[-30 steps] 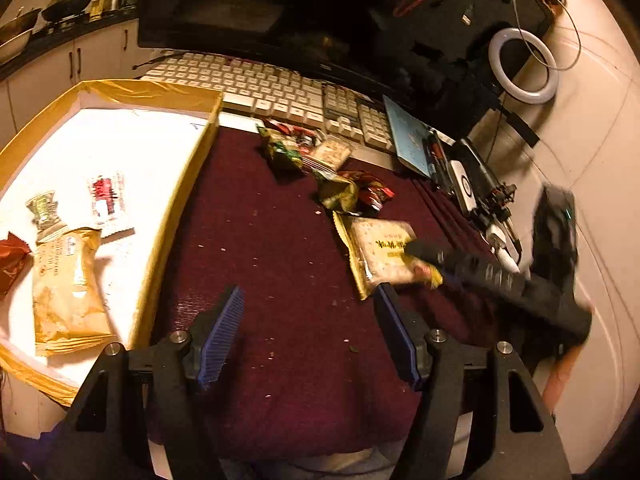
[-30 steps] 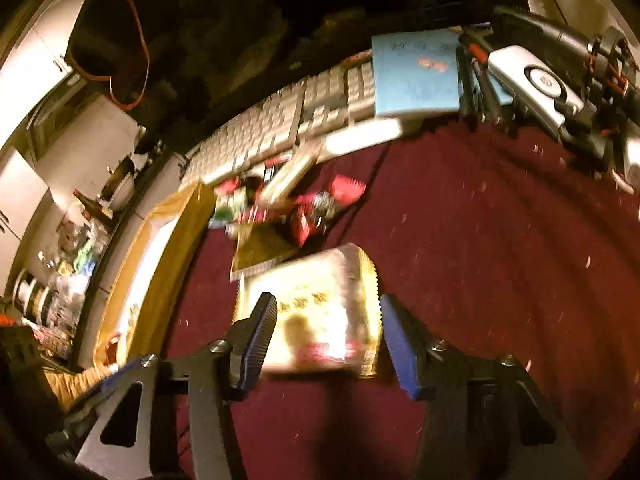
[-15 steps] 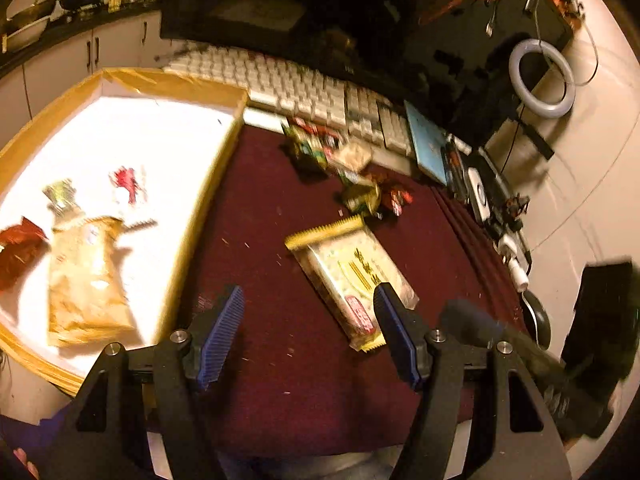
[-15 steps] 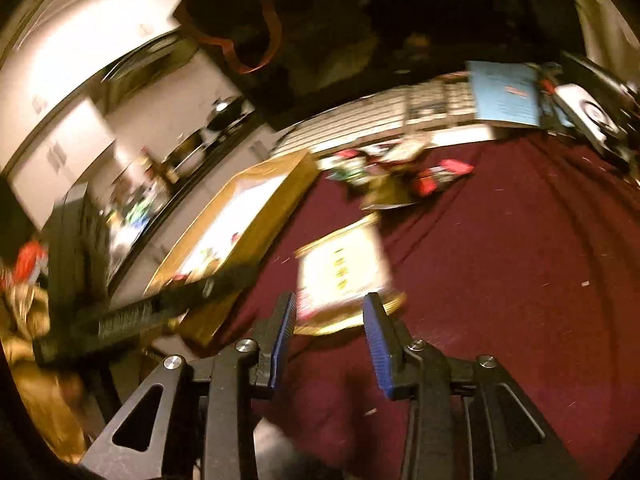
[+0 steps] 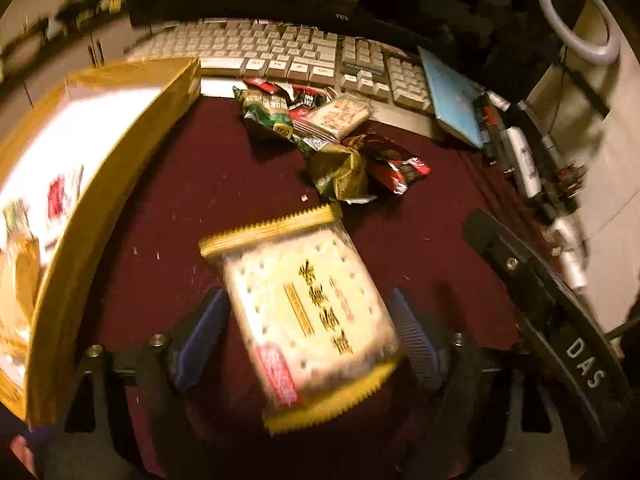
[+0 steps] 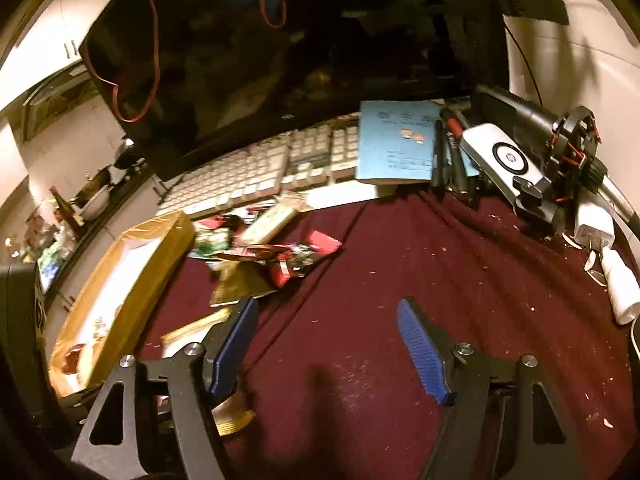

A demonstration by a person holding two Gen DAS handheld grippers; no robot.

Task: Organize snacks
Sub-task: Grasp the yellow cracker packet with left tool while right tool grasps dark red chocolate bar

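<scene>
A cracker pack [image 5: 308, 312] with yellow serrated ends lies on the maroon cloth [image 5: 208, 184], between the open blue fingers of my left gripper [image 5: 308, 340]. The fingers stand either side of it, apart from its edges. A pile of small snack packets [image 5: 320, 128] lies beyond it by the keyboard. A gold-rimmed box [image 5: 132, 136] at the left holds several snacks. My right gripper [image 6: 326, 350] is open and empty over bare cloth; the cracker pack's end [image 6: 192, 326] shows behind its left finger. The pile [image 6: 264, 248] and box [image 6: 160, 264] lie at its far left.
A keyboard [image 5: 288, 52] and dark monitor [image 6: 280, 60] stand behind the cloth. A blue notebook [image 6: 396, 148], pens, a white device [image 6: 504, 160] and chargers crowd the right edge. The right gripper's black body [image 5: 560, 328] shows at the left view's right.
My left gripper has moved forward so the cracker pack now sits between its fingers. My right gripper has let go of the pack, opened wide and swung right over bare cloth.
</scene>
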